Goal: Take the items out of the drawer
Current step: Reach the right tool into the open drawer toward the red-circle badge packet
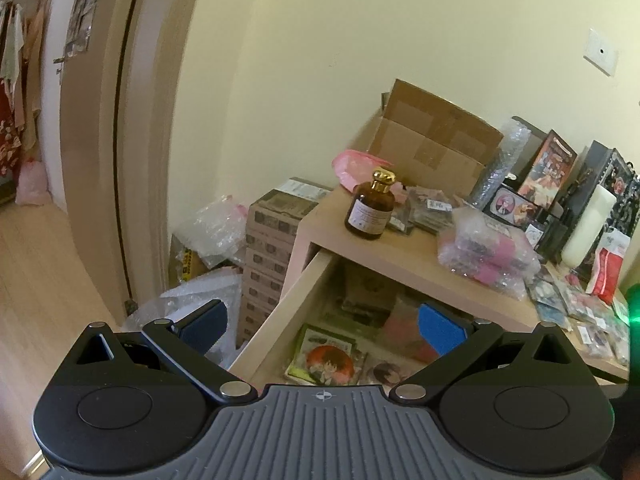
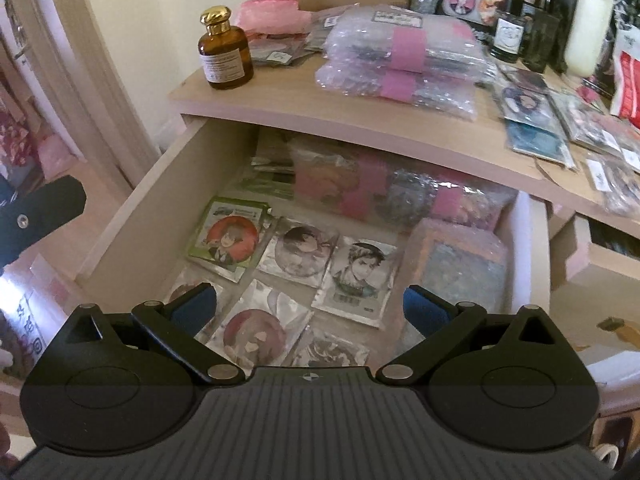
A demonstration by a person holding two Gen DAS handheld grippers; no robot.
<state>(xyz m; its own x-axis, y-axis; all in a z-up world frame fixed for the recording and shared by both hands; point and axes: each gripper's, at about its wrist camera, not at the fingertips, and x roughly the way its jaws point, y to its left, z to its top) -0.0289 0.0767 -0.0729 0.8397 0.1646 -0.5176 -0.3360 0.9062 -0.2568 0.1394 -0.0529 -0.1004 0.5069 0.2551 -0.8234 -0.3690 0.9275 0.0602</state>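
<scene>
The drawer [image 2: 132,216] is found pulled out beneath the desk top [image 2: 320,116], its contents exposed. On the drawer floor, sleeved round badges are laid in rows: a red-faced badge on a green backing card [image 2: 229,236] at the far left, a grey-toned badge [image 2: 298,250] beside it, and a sleeved character print [image 2: 358,274] to the right of that. A further reddish badge [image 2: 256,330] is seen nearer, between the fingers of the right gripper [image 2: 310,308]. Bubble-wrapped bundles with pink tape [image 2: 400,196] are stacked at the far end of the drawer, and a bubble-wrapped flat item [image 2: 460,268] is lodged at the right side.

The right gripper is held above the near part of the drawer, jaws spread wide, nothing gripped. The left gripper [image 1: 322,324] is positioned over the drawer's left wall [image 1: 288,312], jaws likewise spread and empty; its left finger is over the floor clutter outside the drawer, its right finger over the drawer interior.

On the desk top, an amber bottle with a gold cap [image 1: 371,210] is recorded upright near the left far corner, with bubble-wrapped packets [image 1: 486,256] to its right and an open cardboard box [image 1: 434,140] against the wall behind. A stack of small cartons [image 1: 268,256] is noted on the floor left of the desk.
</scene>
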